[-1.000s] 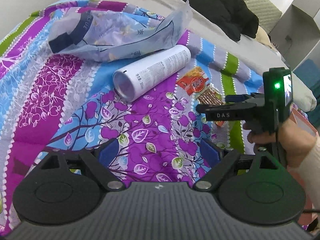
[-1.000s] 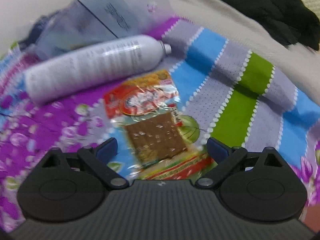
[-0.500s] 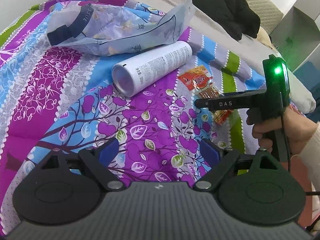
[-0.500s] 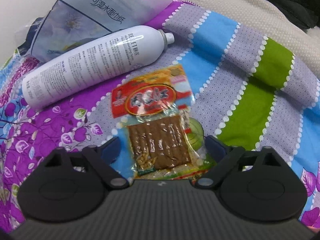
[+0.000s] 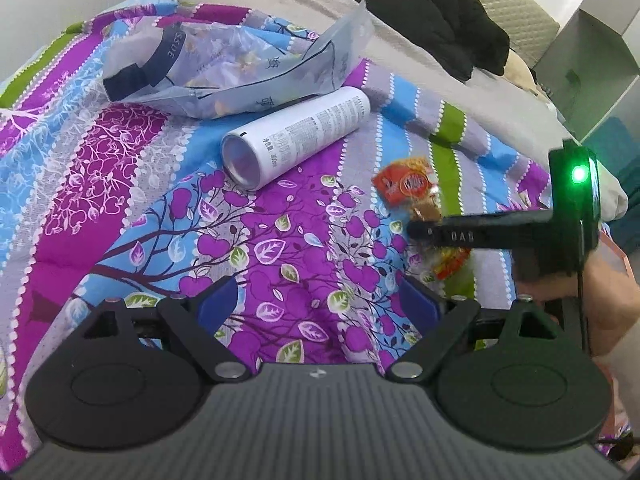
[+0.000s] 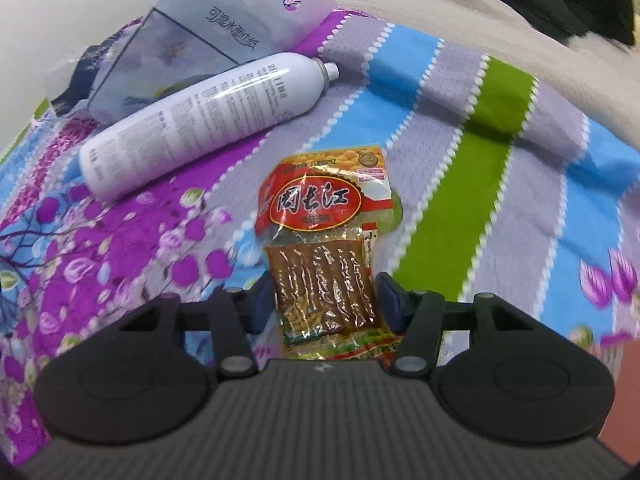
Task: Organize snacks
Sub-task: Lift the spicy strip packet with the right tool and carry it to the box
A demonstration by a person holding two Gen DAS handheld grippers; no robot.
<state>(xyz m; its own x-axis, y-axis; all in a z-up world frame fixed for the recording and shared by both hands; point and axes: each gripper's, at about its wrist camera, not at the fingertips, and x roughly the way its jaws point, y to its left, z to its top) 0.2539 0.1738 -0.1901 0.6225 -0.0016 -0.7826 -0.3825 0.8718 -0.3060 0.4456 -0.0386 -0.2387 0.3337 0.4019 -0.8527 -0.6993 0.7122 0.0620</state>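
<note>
A snack packet (image 6: 316, 200) with a red label and brown strips lies on the flowered bedspread (image 5: 120, 180). My right gripper (image 6: 324, 300) straddles its lower half. The jaws are closing, with the blue pads (image 6: 262, 300) right at the packet's two long edges; I see no squeeze on the wrapper. In the left wrist view the same packet (image 5: 404, 184) shows under the right gripper (image 5: 420, 232), held by a hand at the right edge. My left gripper (image 5: 318, 300) hangs open over bare bedspread with nothing between its fingers.
A white spray can (image 5: 296, 136) lies on its side just beyond the packet, and a crumpled pale blue tissue pack (image 5: 224, 72) lies behind it. Dark clothing (image 5: 432, 20) is heaped on a beige blanket at the back. A grey cabinet (image 5: 592, 60) stands to the right.
The right gripper's jaws have narrowed from wide apart to the packet's edges, and the packet now sits straight between them. The left view has shifted slightly; its jaws stay wide.
</note>
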